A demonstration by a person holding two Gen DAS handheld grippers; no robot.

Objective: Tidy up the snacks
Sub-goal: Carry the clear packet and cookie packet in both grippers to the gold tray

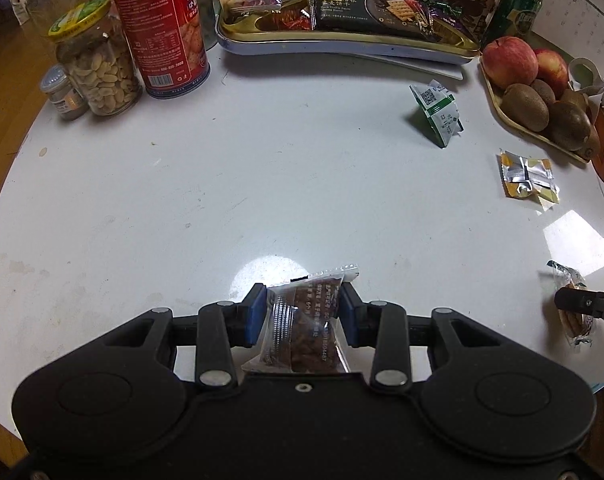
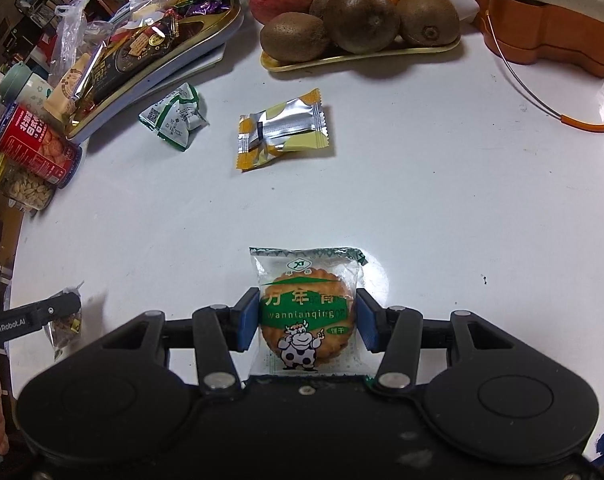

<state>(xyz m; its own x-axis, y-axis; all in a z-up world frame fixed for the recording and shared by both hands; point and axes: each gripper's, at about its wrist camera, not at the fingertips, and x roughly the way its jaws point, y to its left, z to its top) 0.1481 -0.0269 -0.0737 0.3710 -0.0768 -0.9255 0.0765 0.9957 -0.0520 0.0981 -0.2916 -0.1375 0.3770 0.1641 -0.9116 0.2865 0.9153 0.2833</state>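
My left gripper is shut on a clear packet of brown snack, its blue pads pressing both sides just above the white table. My right gripper is shut on a green-and-white cookie packet with a cow on it, held flat between its pads. A green-white packet and a yellow-silver packet lie loose on the table. At the back stands a tin tray heaped with wrapped snacks.
A red can, a peanut jar and a small jar stand at the back left. A fruit tray with apples and kiwis and an orange container are at the right. A hand shows at the right wrist view's lower left edge.
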